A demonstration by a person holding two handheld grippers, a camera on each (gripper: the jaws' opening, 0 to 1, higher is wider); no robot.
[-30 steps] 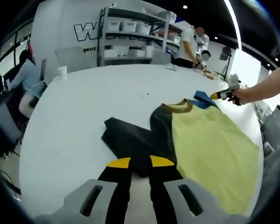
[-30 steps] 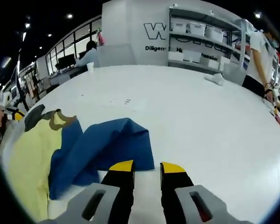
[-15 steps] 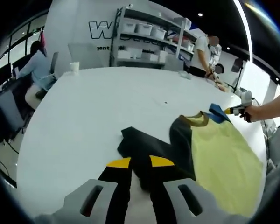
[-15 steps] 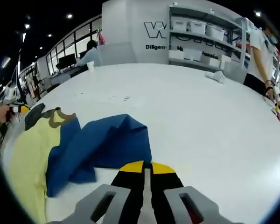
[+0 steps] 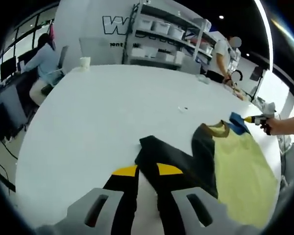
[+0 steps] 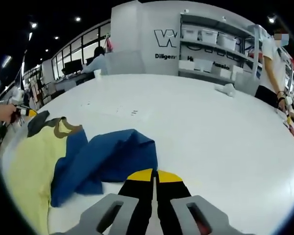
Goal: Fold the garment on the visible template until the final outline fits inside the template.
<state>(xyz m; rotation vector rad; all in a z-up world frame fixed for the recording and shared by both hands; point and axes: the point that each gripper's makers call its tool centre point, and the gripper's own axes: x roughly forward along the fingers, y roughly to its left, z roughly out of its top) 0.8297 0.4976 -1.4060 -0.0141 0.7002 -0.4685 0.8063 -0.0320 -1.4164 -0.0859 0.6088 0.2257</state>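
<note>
Gripping Both Sleeves of a Shirt on a White Table

Pinching the dark sleeve point(image 5: 161, 156) at 6 o'clock in the left gripper view, the left gripper point(image 5: 147, 170) has its yellow-tipped jaws drawn in on the fabric, with a narrow strip of cloth showing between them. The shirt point(image 5: 240, 171) lies flat on the white table point(image 5: 103, 112), its pale yellow body stretching toward 4 o'clock and its tan collar point(image 5: 219, 129) near 3 o'clock. At 3 o'clock the other gripper, held in a person's hand point(image 5: 274, 126), sits at the blue sleeve.

In the right gripper view, the right gripper point(image 6: 155, 175) at 6 o'clock has its jaws pressed together, right at the near edge of the rumpled blue sleeve point(image 6: 108, 159); whether cloth is caught between them cannot be told. The yellow body of the shirt lies toward 8 o'clock, with the collar and dark sleeve toward 9 o'clock, where a hand point(image 6: 5, 111) holds the other gripper.

A paper cup point(image 5: 85, 62) stands at the far edge of the table at 11 o'clock in the left gripper view. Beyond it, shelves point(image 6: 210, 41) with white bins line the back wall at 1 o'clock in the right gripper view. A person point(image 5: 43, 61) sits at a desk at 10 o'clock in the left gripper view.
</note>
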